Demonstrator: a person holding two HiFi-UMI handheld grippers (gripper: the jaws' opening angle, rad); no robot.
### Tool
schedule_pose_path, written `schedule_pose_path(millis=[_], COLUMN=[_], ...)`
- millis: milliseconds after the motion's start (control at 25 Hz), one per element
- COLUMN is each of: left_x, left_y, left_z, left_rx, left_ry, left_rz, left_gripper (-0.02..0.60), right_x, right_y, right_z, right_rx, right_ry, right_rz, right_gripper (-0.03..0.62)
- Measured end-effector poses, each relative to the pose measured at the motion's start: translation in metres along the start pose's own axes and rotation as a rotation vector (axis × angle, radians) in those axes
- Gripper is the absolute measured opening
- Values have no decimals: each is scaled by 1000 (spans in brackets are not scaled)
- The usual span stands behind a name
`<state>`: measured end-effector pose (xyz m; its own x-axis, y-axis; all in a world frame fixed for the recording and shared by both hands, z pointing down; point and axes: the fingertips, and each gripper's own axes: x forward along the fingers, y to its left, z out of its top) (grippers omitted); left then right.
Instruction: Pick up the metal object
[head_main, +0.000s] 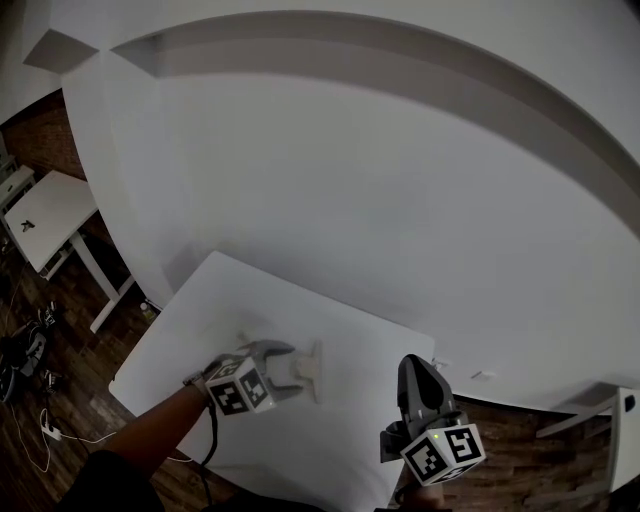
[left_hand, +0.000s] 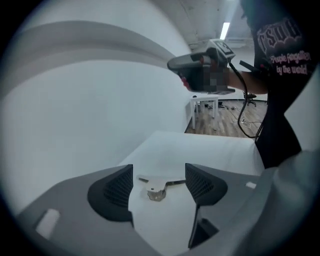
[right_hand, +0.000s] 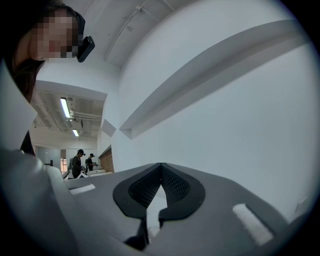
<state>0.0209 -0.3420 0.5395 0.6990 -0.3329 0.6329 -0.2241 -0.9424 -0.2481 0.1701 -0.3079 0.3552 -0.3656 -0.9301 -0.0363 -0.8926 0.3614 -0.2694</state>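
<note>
Metal object lies flat near the middle of the white table, between the spread jaws of the left gripper (neither pad pressing on it), which reaches in from 8 o'clock. Right gripper, at the object's 4 o'clock, is closed, tips meeting on nothing.

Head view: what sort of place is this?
Probably an open office or lab workroom. A plain white table stands by a white wall, with a second table nearby. Loose cables lie on the wood floor. The left gripper view shows a strip light.
</note>
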Motion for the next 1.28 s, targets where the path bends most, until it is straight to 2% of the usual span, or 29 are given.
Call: schedule_pose_path(millis=[160,240,400,720,960,1280], left_x=[38,57,87,123,128,129], left_y=[1,0,0,1,-4,-13], left_z=[-30,-47,-69,-92,-85,-88], left_rx=[42,56,39,46,79,30], left_ry=[116,168,214,245,238,233], left_rz=[-102,-149,-224,-280,-320,-428], left_gripper=[355,399,413,413,413,327], right_x=[-3,-4,-5,-8,-8,-1], right_y=[-7,-10,-16,-31,-36,-34], right_z=[-6,-8,-10,-15,-19,-29], right_rx=[10,13,17,16,20,21], right_ry=[16,20,25,36,48,71], right_rz=[-21,-29,-49,-93,-109,-98], right_gripper=[12,12,12,12,12,12])
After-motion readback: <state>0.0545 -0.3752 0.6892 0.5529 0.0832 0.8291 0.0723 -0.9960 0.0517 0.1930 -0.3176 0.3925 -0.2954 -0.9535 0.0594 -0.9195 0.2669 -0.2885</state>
